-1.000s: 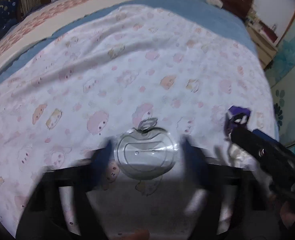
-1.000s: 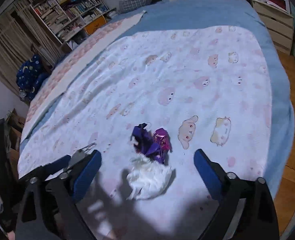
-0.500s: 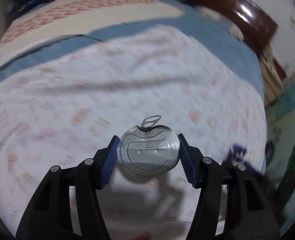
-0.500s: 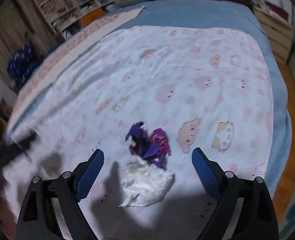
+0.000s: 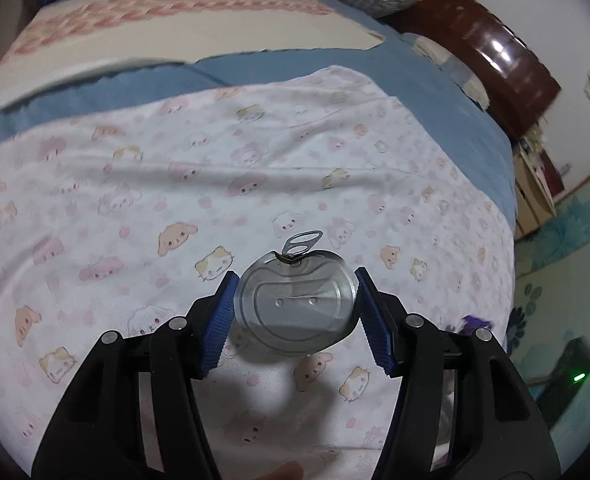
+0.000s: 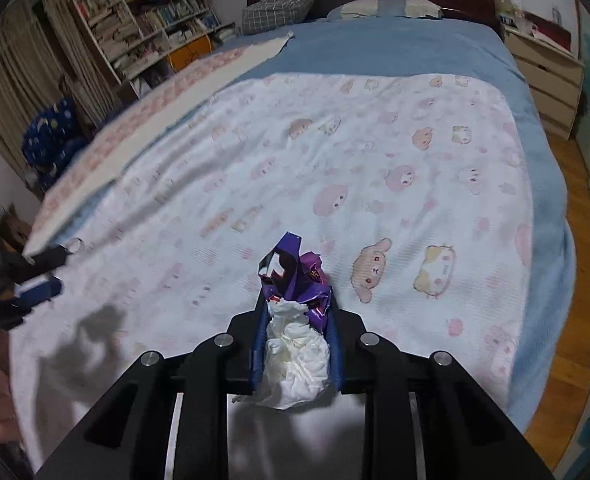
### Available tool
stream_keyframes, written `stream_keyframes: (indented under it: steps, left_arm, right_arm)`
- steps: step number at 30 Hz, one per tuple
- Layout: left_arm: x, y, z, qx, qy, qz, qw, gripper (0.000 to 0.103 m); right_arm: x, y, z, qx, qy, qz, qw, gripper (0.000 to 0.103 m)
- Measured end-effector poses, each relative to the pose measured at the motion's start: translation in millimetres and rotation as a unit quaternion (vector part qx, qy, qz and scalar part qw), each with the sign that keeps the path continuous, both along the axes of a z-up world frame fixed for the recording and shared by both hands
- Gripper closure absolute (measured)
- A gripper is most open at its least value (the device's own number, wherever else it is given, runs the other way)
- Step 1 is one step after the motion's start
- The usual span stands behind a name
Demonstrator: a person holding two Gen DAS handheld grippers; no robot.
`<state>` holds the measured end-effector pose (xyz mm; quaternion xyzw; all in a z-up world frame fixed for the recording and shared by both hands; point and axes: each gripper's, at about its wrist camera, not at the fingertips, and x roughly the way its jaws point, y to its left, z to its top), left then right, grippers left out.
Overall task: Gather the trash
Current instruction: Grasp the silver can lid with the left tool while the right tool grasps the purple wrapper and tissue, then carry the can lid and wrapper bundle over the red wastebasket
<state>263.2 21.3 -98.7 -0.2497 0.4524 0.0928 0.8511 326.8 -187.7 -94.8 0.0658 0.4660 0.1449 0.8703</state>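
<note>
The left claw (image 5: 295, 304) is clamped on a round metal can lid (image 5: 295, 308), and the lid's pull ring (image 5: 303, 242) points to 12 o'clock. The lid is lifted above the bed (image 5: 255, 168). The right claw (image 6: 297, 340) is closing around a crumpled white tissue (image 6: 297, 360) and a purple wrapper (image 6: 295, 280); both are between its pads, low on the patterned blanket (image 6: 375, 160).

Your left gripper (image 5: 295, 312) clamps a round metal can lid (image 5: 295, 306) by its edges, above the cartoon-print sheet (image 5: 175, 184), its pull tab (image 5: 303, 242) sticking up at the far side. A purple scrap (image 5: 477, 322) lies to the right.
</note>
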Motion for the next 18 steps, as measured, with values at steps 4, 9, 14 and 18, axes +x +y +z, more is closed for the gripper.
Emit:
stream_keyframes:
  steps: [4, 9, 14, 18]
  left_arm:
    - [-15.1, -13.7, 5.7, 0.029, -0.021, -0.033, 0.9988, 0.044]
    - [-50.0, -46.1, 11.5, 0.056, -0.018, -0.094, 0.9938, 0.044]
    - [-98.4, -112.4, 45.5, 0.081, -0.029, -0.168, 0.9820, 0.044]
    - [-144.1, -194.0, 73.9, 0.088, -0.042, -0.248, 0.9639, 0.044]
  right_arm:
    - [-25.1, -11.7, 45.1, 0.027, -0.007, 0.005, 1.000, 0.078]
    - [-90.4, -46.7, 125.9, 0.008, -0.040, 0.009, 0.999, 0.078]
    - [-182.4, -118.9, 185.7, -0.027, -0.058, -0.017, 0.998, 0.078]
    - [-262.7, -196.1, 206.3, -0.047, -0.058, -0.070, 0.995, 0.078]
